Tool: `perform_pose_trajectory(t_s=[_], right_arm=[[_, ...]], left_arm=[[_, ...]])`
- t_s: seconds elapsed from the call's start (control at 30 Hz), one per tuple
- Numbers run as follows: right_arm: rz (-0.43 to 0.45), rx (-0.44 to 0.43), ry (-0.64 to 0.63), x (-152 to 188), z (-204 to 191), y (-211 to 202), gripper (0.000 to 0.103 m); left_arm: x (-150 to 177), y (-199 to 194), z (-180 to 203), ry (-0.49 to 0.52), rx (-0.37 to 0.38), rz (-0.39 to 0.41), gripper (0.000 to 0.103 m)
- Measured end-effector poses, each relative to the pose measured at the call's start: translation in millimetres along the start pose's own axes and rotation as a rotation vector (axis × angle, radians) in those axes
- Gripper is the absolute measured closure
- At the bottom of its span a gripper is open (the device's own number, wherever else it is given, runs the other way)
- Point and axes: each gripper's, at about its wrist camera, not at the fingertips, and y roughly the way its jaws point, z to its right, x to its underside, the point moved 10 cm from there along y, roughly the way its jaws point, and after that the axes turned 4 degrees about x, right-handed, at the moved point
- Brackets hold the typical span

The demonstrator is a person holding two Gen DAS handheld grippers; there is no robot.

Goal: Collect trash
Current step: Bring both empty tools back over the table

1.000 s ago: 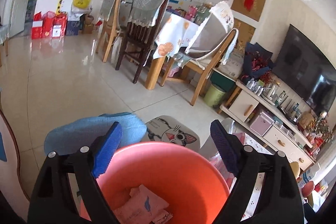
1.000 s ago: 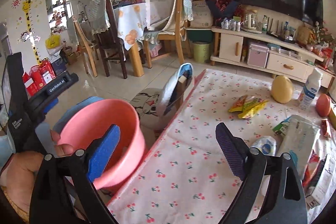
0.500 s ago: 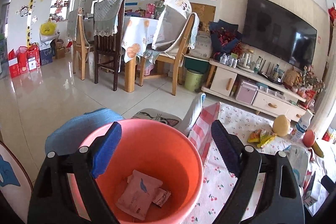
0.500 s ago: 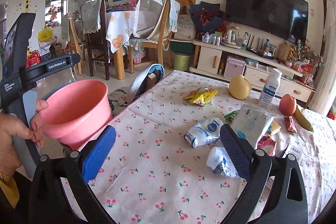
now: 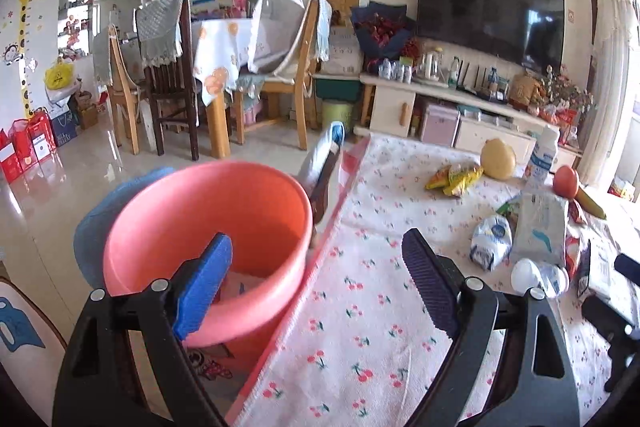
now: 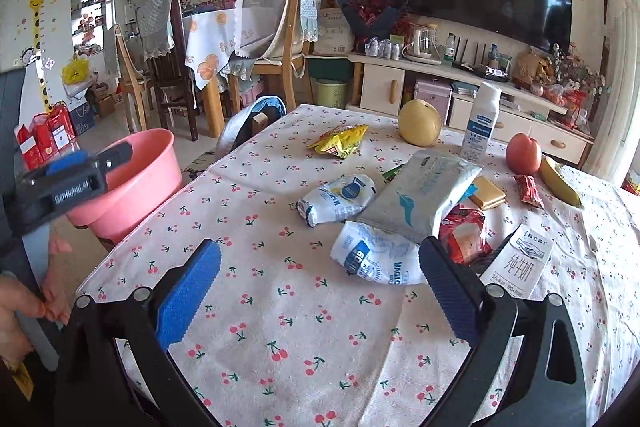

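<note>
A pink bucket point(image 5: 200, 203) stands beside the table's left edge, with a pinkish packet point(image 5: 240, 283) in its bottom. My left gripper point(image 5: 316, 243) is open; its left pad point(image 5: 200, 287) sits in front of the bucket's near rim and its right pad hangs over the cloth. My right gripper point(image 6: 320, 251) is open wide, low over the cherry-print tablecloth point(image 6: 280, 307). A crumpled white-and-blue wrapper point(image 6: 376, 259) lies just beyond its right fingertip. A second such wrapper point(image 6: 336, 201), a yellow snack bag point(image 6: 340, 139), a red wrapper point(image 6: 464, 235) and a flattened milk carton point(image 6: 520, 263) lie farther on.
A tissue pack point(image 6: 420, 195), a pear point(image 6: 419, 123), a spray bottle point(image 6: 482, 119), a peach point(image 6: 523, 153) and a banana point(image 6: 558, 183) also lie on the table. A stool cushion point(image 6: 252, 123) stands at the far left corner. Chairs, a dining table and a TV cabinet stand behind.
Both grippers swung right toward the table. The bucket slid from between the left fingers to behind the left pad. The right gripper came over the cloth, close to the wrappers, and its jaws widened slightly.
</note>
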Motion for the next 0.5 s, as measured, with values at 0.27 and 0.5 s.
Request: perform_pose_trajectory(t_s=[0.27,0.5], right_arm=[[0.007,0.023,0.072,6.2,53.5,-8.2,0.005],[-0.008,0.075,0.146,14.9,110.4,-1.0,0.005]], left_arm=[[37.1,-5.1,57.2,0.106,0.076,-0.038,0.015],[30.1,-17.6,112.3,0.169,0.157,-0.007,0.015]])
